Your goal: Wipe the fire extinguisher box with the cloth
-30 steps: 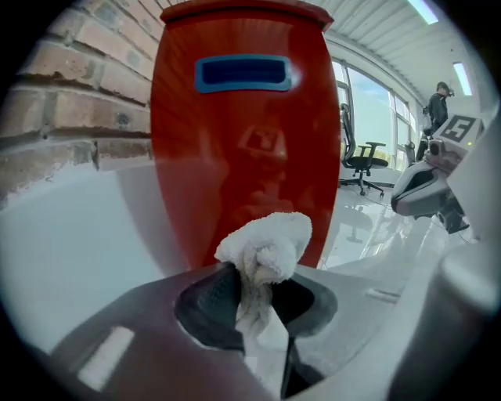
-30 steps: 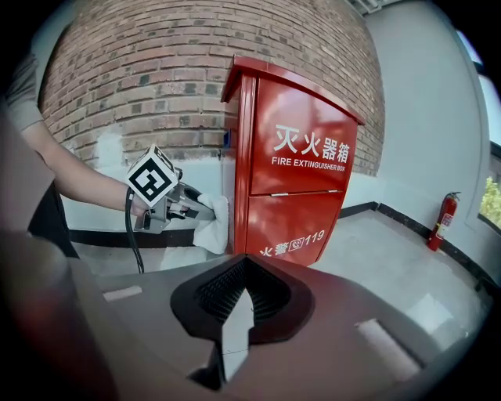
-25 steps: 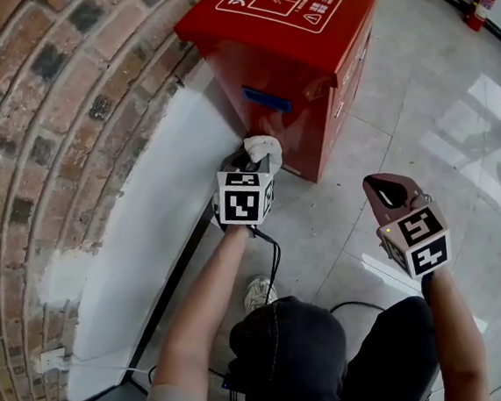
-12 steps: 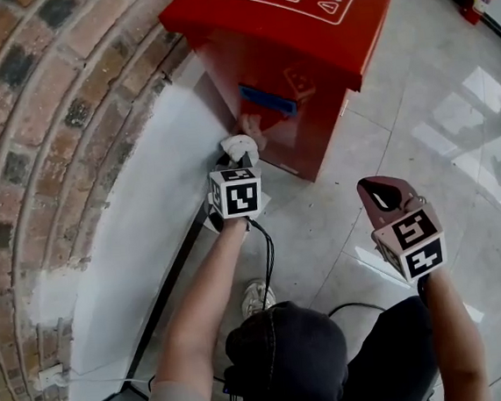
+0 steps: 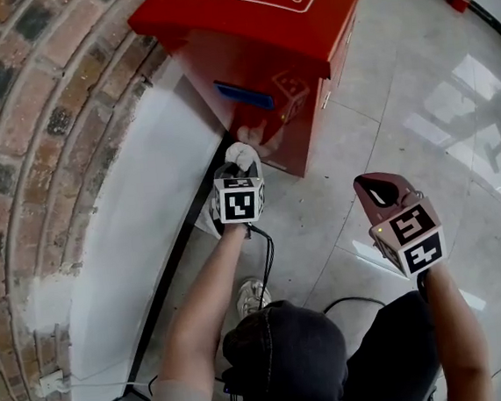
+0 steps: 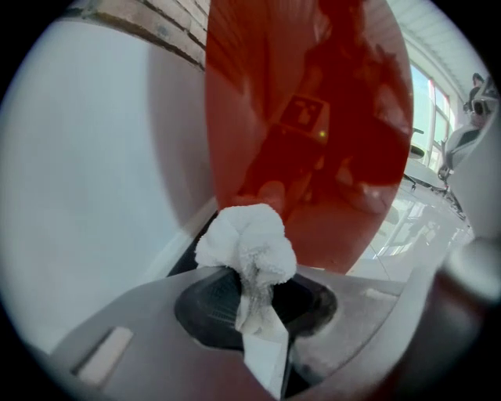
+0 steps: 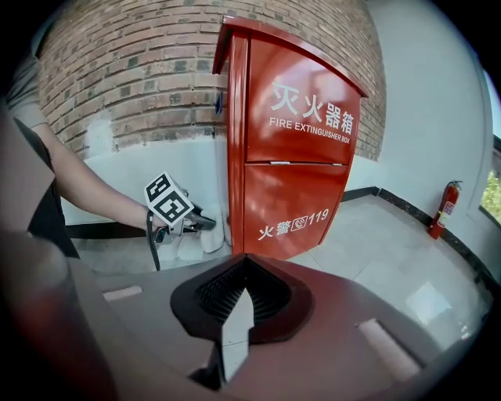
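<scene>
one fluffy bunched cloth (image 6: 246,243) sits clamped in left claw (image 6: 252,291) near the glossy box (image 5: 282,69); right claw (image 7: 235,313) closed.

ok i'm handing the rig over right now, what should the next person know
Left claw shut on the white cloth, bunched ahead of its tips.
Right claw shut, empty, held out to the side.
Cloth sits low against the wall-side face of the red fire extinguisher box; contact can't be confirmed.
Done: wiped areas can't be told from here.
Left: probably finish this face, then front and lid.
</scene>
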`<control>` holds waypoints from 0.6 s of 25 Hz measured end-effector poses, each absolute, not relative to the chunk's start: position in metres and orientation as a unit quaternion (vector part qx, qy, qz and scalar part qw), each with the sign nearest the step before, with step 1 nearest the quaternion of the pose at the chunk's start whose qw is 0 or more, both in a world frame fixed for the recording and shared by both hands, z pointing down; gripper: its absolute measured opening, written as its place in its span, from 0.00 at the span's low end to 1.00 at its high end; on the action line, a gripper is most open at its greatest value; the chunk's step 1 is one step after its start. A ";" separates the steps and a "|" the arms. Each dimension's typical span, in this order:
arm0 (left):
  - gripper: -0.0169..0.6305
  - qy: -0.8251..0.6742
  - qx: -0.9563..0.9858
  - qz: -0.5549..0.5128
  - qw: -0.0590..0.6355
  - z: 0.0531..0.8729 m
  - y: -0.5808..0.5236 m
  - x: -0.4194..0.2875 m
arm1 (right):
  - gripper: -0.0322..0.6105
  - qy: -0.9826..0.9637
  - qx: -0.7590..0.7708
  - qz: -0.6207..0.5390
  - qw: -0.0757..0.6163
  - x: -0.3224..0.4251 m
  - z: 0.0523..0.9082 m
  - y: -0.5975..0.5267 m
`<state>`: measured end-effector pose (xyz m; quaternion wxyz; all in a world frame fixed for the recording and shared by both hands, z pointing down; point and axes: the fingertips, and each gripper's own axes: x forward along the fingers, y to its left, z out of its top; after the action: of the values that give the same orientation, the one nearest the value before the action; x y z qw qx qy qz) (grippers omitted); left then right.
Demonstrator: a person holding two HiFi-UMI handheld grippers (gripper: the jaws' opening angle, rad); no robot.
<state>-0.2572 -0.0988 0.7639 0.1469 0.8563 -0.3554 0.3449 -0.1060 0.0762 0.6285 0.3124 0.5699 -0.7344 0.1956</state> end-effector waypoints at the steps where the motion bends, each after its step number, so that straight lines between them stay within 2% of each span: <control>1: 0.15 -0.344 0.861 0.342 0.150 0.763 -0.092 -0.251 | 0.09 -0.736 0.569 0.195 0.311 -0.107 0.628 0.077; 15: 0.15 -0.225 0.901 0.341 0.145 0.758 -0.006 -0.185 | 0.09 -0.732 0.584 0.187 0.299 -0.092 0.610 0.113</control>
<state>-0.1846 -0.0055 0.7581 0.1453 0.9008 -0.2254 0.3414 -0.0923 0.1132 0.6104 0.2986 0.5838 -0.7316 0.1866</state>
